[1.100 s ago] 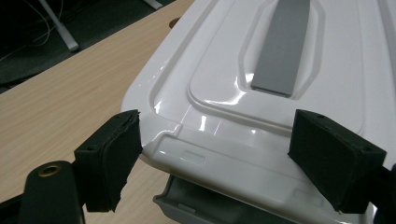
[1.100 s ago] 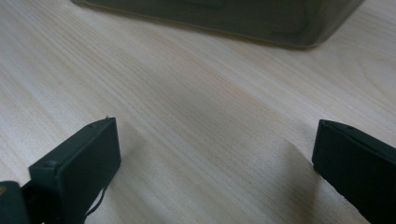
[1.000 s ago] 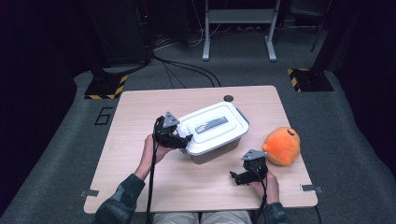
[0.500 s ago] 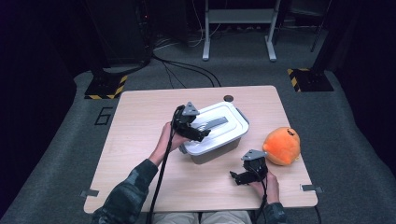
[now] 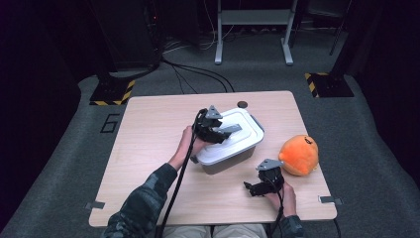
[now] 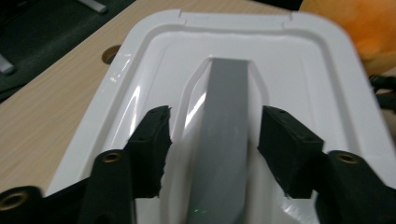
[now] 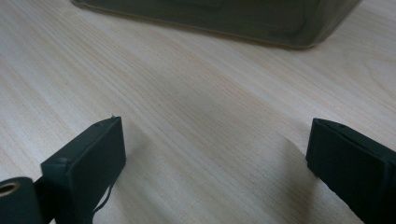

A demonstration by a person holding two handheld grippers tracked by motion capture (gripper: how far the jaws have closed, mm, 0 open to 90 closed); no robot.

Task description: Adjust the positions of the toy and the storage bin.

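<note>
High view: wooden table [image 5: 148,148] on grey carpet [image 5: 64,163]; left tongs [image 5: 218,133] closing astride the handle [image 5: 233,128], right tongs [image 5: 257,188] released.

— How many things on the counter [image 5: 148,148]?
— One white-lidded box [image 5: 233,144] with one grey handle [image 5: 233,129], and one orange plush toy [image 5: 298,155].
— And grippers?
— Two: left gripper [image 5: 218,133], right gripper [image 5: 253,188].

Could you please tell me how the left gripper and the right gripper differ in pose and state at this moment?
The left gripper sits over the white lid of the box, while the right gripper rests low over bare table beside the orange plush toy. The left jaws have just been closing around the grey handle, not yet pressing it; the right jaws stand wide with nothing between them. Both have black jaws.
</note>
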